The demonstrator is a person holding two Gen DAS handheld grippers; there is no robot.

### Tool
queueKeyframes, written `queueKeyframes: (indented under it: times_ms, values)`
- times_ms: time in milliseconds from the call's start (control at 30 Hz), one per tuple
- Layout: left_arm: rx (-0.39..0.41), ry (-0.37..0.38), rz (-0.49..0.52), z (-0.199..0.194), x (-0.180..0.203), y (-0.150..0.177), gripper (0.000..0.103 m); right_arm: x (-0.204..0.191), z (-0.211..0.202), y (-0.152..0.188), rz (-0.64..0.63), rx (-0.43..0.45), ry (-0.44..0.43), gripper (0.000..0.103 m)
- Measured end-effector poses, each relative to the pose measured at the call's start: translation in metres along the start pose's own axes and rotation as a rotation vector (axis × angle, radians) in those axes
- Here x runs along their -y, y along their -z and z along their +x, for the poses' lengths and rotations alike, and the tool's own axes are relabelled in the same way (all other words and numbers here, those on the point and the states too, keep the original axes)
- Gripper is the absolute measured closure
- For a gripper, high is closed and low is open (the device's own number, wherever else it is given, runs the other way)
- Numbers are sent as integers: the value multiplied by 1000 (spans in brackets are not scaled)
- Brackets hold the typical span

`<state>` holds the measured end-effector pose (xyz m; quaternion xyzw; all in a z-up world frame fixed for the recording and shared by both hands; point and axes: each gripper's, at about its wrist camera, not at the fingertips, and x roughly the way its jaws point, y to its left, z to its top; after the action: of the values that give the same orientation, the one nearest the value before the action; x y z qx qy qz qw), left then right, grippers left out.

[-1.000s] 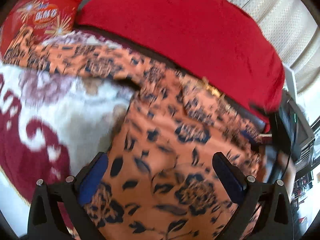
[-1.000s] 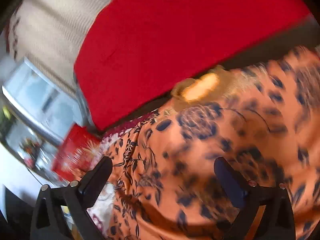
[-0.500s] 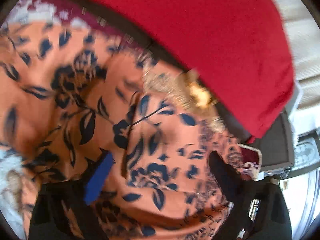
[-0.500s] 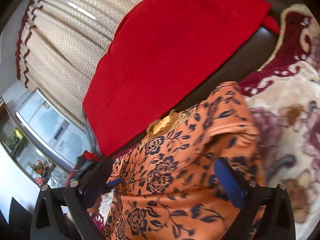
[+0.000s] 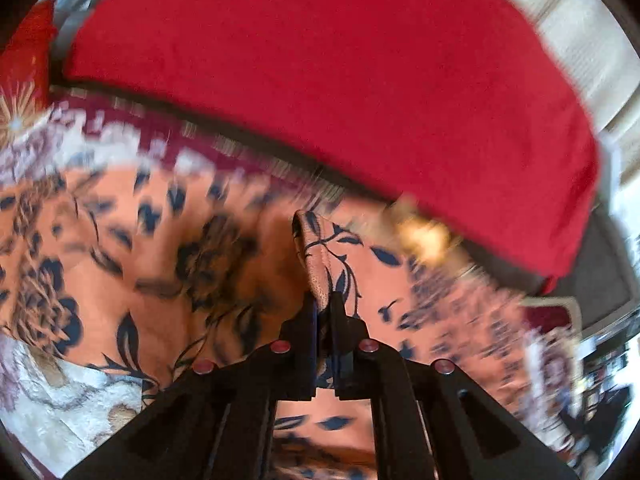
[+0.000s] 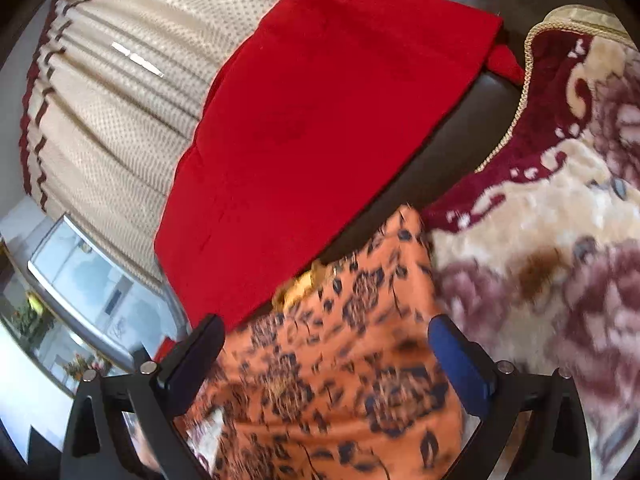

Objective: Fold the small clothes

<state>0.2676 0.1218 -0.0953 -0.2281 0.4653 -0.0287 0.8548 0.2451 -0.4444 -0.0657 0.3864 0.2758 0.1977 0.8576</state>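
Between the fingers of the left gripper (image 5: 324, 308) a raised fold of the orange floral garment (image 5: 224, 264) is pinched, the jaws having just been closing on it; the rest of the garment spreads below and to both sides over a plush floral blanket (image 5: 56, 392); the right gripper (image 6: 326, 344) stands spread above the same garment (image 6: 340, 380), with a red cloth (image 6: 320, 120) beyond.

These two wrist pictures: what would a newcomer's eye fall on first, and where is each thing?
First comes the big red cloth, which fills the top of both views and drapes a dark sofa back. Below it lies the orange garment with dark blue flowers, spread on a cream and maroon floral blanket. The left tool is shut on a raised fold of that garment, while the right tool is open above it.
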Motion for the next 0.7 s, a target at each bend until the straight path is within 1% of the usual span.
queueKeyframes:
  times_ms: [33, 67, 100, 133, 167, 200, 233, 267, 300, 333, 367, 400, 433, 467, 500, 533, 567, 600, 633, 667, 700]
  values:
    - [-42, -23, -5, 19, -4, 6, 98, 4, 11, -7, 24, -17, -18, 0]
    - [-66, -37, -4, 29, -7, 11, 97, 8, 24, -14, 62, -48, -39, 0]
    - [-86, -35, 0, 41, -11, 17, 96, 14, 42, -20, 122, -84, -65, 0]
    - [-77, -31, 2, 44, -14, 19, 95, 18, 54, -21, 150, -114, -90, 0]
    - [-69, -22, -1, 45, -16, 20, 94, 22, 72, -23, 168, -164, -131, 0]
    - [-63, -7, -14, 43, -18, 20, 94, 30, 92, -23, 167, -218, -125, 0]
    - [-66, 11, -28, 39, -20, 19, 94, 39, 103, -20, 176, -242, -51, 0]
    - [-76, 28, -44, 33, -22, 17, 89, 55, 115, -15, 215, -283, 53, 3]
    - [-75, 33, -56, 25, -27, 15, 78, 62, 119, -11, 235, -284, 57, 3]
    - [-62, 42, -65, 16, -32, 13, 70, 53, 112, -13, 185, -252, 62, 3]
    - [-26, 62, -78, 1, -39, 11, 48, 40, 105, -15, 134, -228, 87, 2]
    - [33, 71, -100, -18, -47, 10, 31, 26, 98, -15, 82, -195, 101, 1]
    - [95, 70, -124, -36, -55, 10, 26, 11, 93, -15, 37, -178, 77, 1]
    - [144, 75, -144, -51, -64, 10, 24, 0, 92, -14, 9, -181, 32, 1]
    - [182, 86, -165, -66, -76, 12, 23, -9, 93, -12, -23, -182, -1, 1]
    - [209, 106, -202, -82, -94, 13, 23, -12, 97, -8, -50, -189, 15, 1]
    - [229, 120, -240, -90, -112, 9, 23, -8, 107, -4, -56, -219, 65, 1]
    - [252, 126, -286, -104, -133, 12, 23, 7, 124, 1, -24, -288, 143, 1]
    - [286, 118, -357, -120, -162, 14, 23, 23, 136, 6, 28, -338, 185, 1]
    - [308, 108, -398, -125, -176, 18, 23, 19, 127, 4, 14, -268, 168, 2]
    - [347, 93, -454, -138, -202, 19, 23, 11, 121, 3, 1, -251, 170, 2]
